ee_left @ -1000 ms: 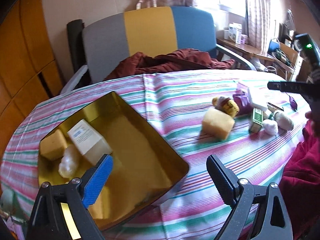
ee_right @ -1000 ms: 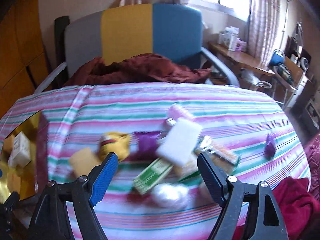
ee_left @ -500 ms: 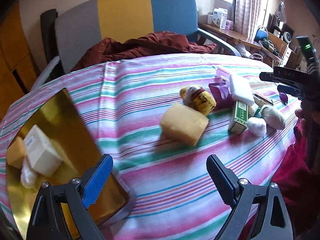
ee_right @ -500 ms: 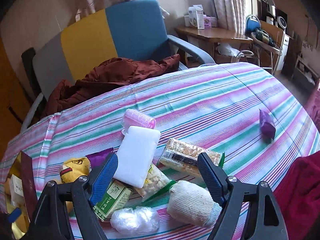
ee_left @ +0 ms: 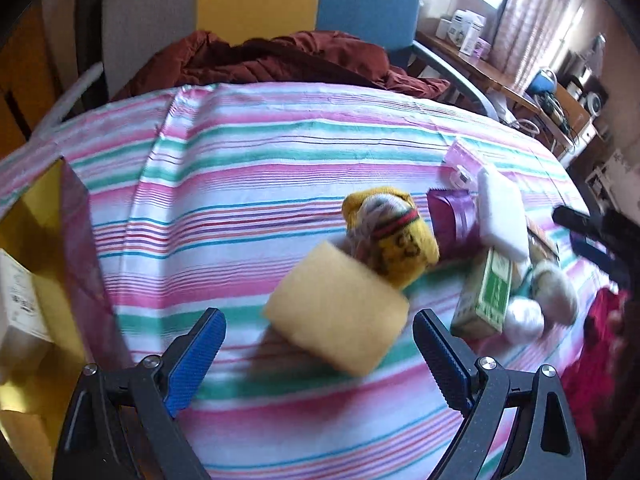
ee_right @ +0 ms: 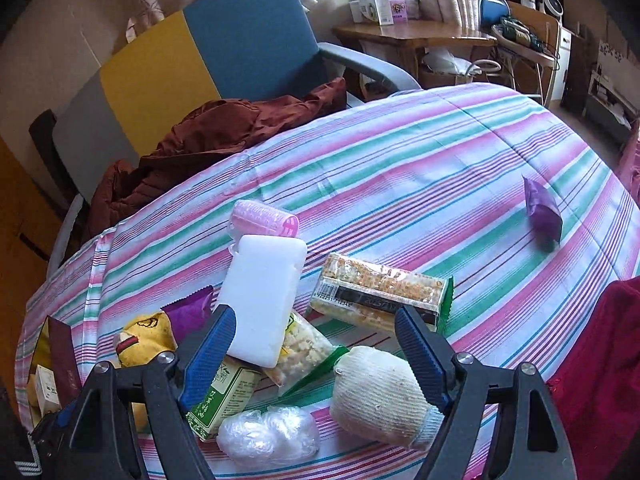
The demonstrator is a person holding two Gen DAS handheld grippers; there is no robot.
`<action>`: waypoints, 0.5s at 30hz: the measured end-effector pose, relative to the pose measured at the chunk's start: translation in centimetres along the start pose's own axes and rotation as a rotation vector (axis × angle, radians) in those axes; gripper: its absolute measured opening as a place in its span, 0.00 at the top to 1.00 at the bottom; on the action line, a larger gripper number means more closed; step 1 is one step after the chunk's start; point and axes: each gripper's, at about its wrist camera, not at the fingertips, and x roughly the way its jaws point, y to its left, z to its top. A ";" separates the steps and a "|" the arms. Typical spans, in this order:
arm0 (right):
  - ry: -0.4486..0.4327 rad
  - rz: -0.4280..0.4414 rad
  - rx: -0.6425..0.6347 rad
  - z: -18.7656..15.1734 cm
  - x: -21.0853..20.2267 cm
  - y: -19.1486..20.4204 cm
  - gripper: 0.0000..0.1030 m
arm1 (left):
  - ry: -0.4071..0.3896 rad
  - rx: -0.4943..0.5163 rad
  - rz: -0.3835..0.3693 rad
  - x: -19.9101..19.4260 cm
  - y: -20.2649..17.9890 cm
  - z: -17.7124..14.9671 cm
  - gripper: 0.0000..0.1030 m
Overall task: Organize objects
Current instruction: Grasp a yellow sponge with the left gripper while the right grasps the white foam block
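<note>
Left wrist view blurs our yellow sponge [ee_left: 336, 314]; gold tin [ee_left: 44, 216] cut off left. Left gripper [ee_left: 320, 344] gapes before it; right gripper [ee_right: 314, 344] hovers spread, empty.

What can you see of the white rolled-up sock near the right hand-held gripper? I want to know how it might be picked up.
The white rolled-up sock is a cream, coarse-knit bundle, egg-shaped, with a greyish cuff at its lower right end. It lies on its side on the striped tablecloth, at the front of the pile, beside the crumpled clear plastic and close to a green-edged snack bag. The open right hand-held gripper hangs just above it, not touching.
</note>
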 end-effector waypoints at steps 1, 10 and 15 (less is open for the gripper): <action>0.000 -0.002 -0.005 0.0 0.0 0.1 0.19 | 0.004 -0.010 0.003 0.5 -0.1 0.3 0.07; 0.021 -0.012 -0.096 -0.4 0.7 2.1 0.19 | -0.022 0.019 -0.030 2.1 0.3 -0.1 0.12; 0.061 -0.008 -0.191 -0.5 2.2 5.0 0.16 | -0.041 0.020 -0.067 1.8 0.9 -0.3 0.15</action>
